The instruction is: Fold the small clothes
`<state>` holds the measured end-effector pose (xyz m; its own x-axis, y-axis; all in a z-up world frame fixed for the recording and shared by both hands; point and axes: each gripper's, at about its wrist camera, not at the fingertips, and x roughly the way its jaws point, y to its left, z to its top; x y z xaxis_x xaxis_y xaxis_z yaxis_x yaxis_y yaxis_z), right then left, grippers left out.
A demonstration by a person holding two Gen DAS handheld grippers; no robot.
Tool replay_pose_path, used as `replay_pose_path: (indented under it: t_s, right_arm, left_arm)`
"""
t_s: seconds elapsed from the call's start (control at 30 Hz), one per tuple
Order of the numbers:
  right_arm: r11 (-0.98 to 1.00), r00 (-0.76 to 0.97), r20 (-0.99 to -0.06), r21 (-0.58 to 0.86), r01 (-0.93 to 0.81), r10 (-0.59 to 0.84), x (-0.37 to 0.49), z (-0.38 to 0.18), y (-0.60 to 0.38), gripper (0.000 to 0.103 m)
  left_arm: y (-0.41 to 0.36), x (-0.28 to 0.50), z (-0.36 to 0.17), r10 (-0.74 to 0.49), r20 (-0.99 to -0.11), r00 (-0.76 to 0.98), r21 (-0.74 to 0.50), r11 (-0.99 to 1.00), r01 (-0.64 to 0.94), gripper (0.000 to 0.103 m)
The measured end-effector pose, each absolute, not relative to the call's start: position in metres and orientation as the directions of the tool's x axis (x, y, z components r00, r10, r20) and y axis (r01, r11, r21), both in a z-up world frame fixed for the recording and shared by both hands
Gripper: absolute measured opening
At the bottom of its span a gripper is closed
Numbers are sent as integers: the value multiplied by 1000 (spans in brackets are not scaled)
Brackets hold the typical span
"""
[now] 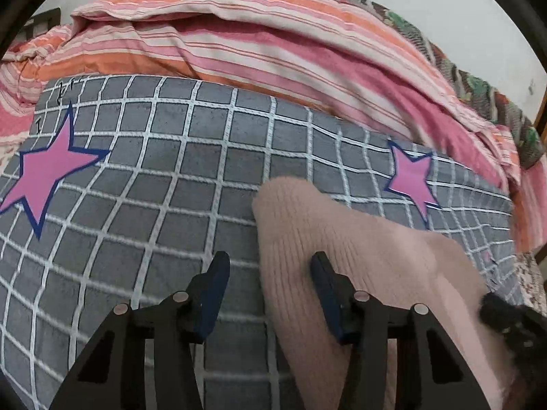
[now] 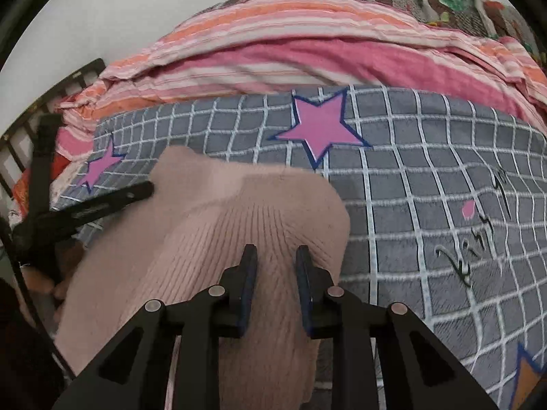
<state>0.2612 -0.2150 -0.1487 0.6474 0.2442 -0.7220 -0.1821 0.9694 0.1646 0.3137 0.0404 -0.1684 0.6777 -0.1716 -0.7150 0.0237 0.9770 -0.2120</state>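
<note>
A small pale pink ribbed knit garment (image 1: 345, 239) lies on a grey checked blanket with pink stars (image 1: 164, 177). My left gripper (image 1: 270, 263) is open and straddles the garment's left edge, one finger on the blanket, one over the knit. In the right wrist view the garment (image 2: 218, 225) lies bunched under my right gripper (image 2: 273, 256), whose jaws are partly open with a fold of knit between them, not clamped. The left gripper's black finger (image 2: 112, 201) shows at the garment's far left corner.
A rumpled pink and orange striped quilt (image 1: 259, 44) is heaped behind the blanket, with a patterned brown and green cloth (image 2: 444, 0) beyond it. A dark bed frame (image 2: 20, 136) stands at the left. A white wall is behind.
</note>
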Motion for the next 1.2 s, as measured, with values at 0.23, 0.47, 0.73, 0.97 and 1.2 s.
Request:
replay_pose_path:
  t_s: [0.23,0.47,0.73,0.97,1.2]
  right_arm:
    - [981,642,-742,153,-119,194,284,-171,-222,20]
    - [980,643,-740,157,-119,197,278,-159,-226,22]
    - [959,656,-701,240,-150,278,238,-137,-233,31]
    - [961,640,-718,229,-154,273,207,-150,-227,31]
    - [972,675,-700,192,-139,235,192,-171,-227,35]
  left_arm:
    - [40,318,-176,-177,-711,681,-211,977,33,50]
    - [30,302,-162,-186,-711,678,-187,980,72,48]
    - [17,254,-146,-220,-706,673,-183,975,127,51]
    - [4,204,-145,-234,-715,658,-158,972,174,51]
    - [2,179,-156,-209,-697,686,-132,978,164,52]
